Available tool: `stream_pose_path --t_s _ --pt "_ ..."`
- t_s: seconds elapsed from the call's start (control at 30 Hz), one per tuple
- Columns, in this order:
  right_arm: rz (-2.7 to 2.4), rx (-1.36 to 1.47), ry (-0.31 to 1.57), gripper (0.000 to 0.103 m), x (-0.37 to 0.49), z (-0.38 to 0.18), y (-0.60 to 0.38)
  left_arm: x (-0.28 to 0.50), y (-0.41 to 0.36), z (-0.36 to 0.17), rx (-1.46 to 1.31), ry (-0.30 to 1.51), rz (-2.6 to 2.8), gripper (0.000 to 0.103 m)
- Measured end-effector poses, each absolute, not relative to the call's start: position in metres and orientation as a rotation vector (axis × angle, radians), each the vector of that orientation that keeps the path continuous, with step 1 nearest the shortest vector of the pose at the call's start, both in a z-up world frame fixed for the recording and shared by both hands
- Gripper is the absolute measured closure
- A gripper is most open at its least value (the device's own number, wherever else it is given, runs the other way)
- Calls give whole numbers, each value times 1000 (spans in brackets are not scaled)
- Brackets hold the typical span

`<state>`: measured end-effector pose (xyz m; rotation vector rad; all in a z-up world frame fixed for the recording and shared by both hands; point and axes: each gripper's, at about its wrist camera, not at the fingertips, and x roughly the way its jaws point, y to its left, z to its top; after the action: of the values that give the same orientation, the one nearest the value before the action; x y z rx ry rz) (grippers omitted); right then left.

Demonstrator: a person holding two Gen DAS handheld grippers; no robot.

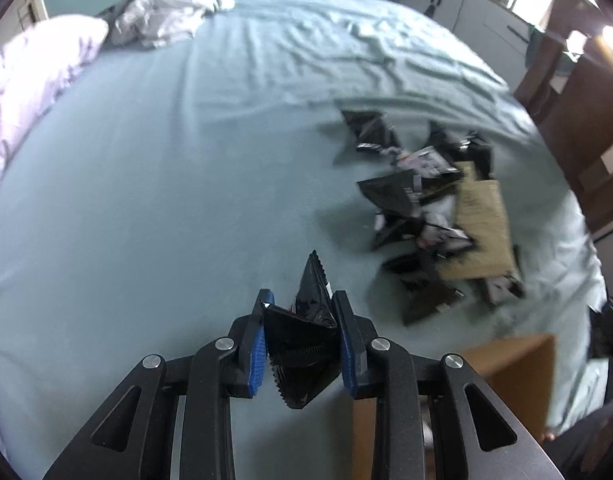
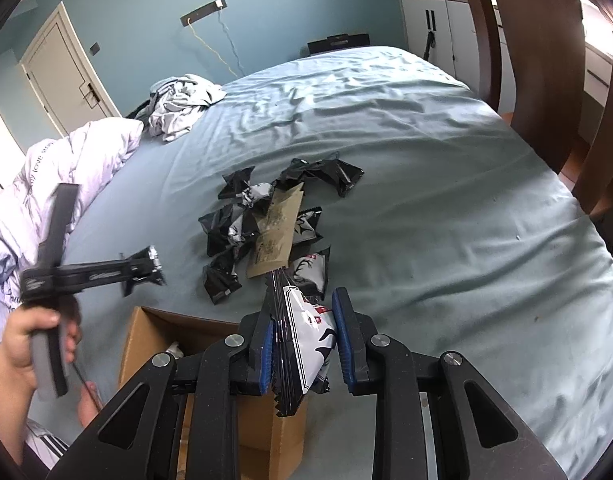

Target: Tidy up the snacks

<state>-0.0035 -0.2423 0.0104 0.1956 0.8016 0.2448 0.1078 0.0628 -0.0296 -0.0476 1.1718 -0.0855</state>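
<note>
My left gripper (image 1: pixel 302 304) is shut on a black snack packet (image 1: pixel 306 340) and holds it above the bed; it also shows in the right wrist view (image 2: pixel 146 270), left of the pile. My right gripper (image 2: pixel 304 312) is shut on a white and black snack packet (image 2: pixel 306 344) over the open cardboard box (image 2: pixel 154 332). A pile of black and white snack packets (image 2: pixel 266 216) with a tan paper pouch (image 2: pixel 276 232) lies on the bed; in the left wrist view the pile (image 1: pixel 426 208) is at the right, blurred.
The bed sheet (image 2: pixel 426 184) is pale blue and wrinkled. A lilac duvet (image 2: pixel 46 184) and crumpled clothes (image 2: pixel 178 100) lie at the far left. A wooden chair (image 2: pixel 546 80) stands at the right. White cabinets (image 2: pixel 438 28) line the far wall.
</note>
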Motion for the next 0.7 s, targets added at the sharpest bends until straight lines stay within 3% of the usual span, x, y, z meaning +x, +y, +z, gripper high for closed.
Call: stream_pose_path --t_s 0.27,0.6,0.7 --pt "268 163 791 79 -11 9 -238 32 21 24 21 1083 -275 75" --pt "287 103 799 79 -12 11 -221 -6 -31 -22 101 1262 -382 74" --pt "286 99 797 79 -12 11 -221 0 -31 -42 89 1321 -338 70"
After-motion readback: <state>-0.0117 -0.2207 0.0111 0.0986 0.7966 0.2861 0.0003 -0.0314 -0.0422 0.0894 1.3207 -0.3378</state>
